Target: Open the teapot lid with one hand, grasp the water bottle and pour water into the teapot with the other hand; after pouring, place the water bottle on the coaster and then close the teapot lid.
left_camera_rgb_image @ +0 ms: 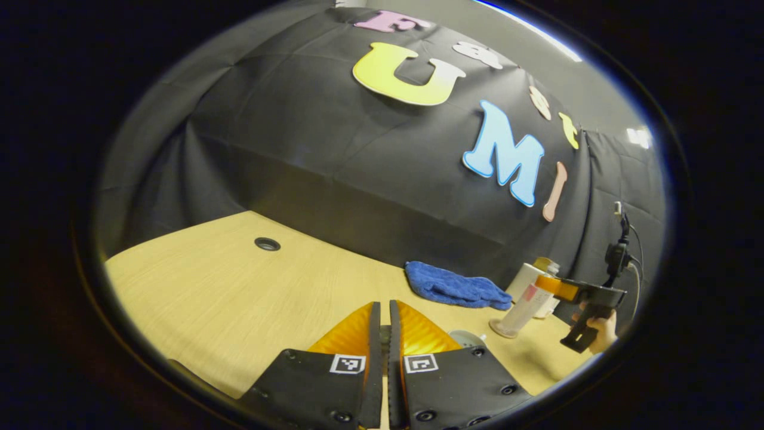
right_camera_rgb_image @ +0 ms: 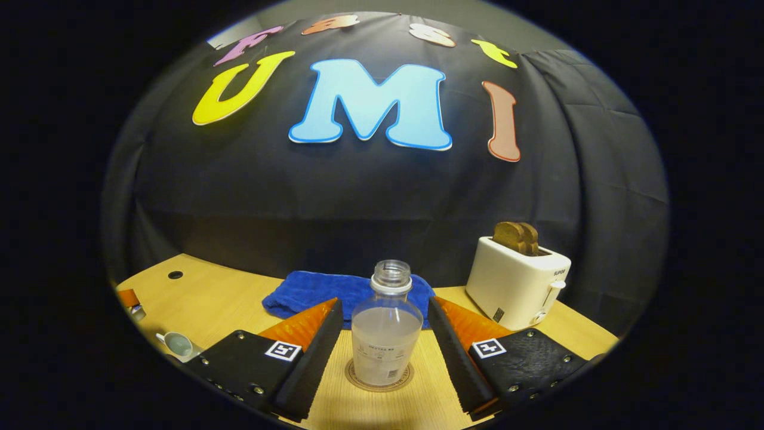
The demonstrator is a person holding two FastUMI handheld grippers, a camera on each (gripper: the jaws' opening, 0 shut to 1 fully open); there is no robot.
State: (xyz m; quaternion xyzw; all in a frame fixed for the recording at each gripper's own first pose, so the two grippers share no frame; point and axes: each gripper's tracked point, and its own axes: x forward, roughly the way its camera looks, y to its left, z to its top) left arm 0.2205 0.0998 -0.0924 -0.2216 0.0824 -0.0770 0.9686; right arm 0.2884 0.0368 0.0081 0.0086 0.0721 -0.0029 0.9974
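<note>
Start on the left. Your left gripper (left_camera_rgb_image: 384, 334) has its two fingers pressed almost together. Something may be pinched between them, maybe the lid's knob, but you cannot tell from here. Just past the fingers, a bit of a round white thing (left_camera_rgb_image: 467, 338) peeks out. It may be the teapot or its lid; too little shows to say. So you cannot tell if the lid is off or back on.

In the right gripper view, a small white piece (right_camera_rgb_image: 178, 344) lies on the table (right_camera_rgb_image: 227, 298) at the far left edge. It looks like part of the teapot.

Now move right. The water bottle (right_camera_rgb_image: 386, 325) stands upright on the coaster (right_camera_rgb_image: 351, 376), with no cap on. Your right gripper (right_camera_rgb_image: 385, 334) is wide open, one finger on each side of the bottle, not touching it. Behind are a blue towel (right_camera_rgb_image: 310, 292) and a toaster (right_camera_rgb_image: 516, 286).

Judging by this, the bottle is already parked on the coaster, so pouring looks done. What looks left is closing the lid.
</note>
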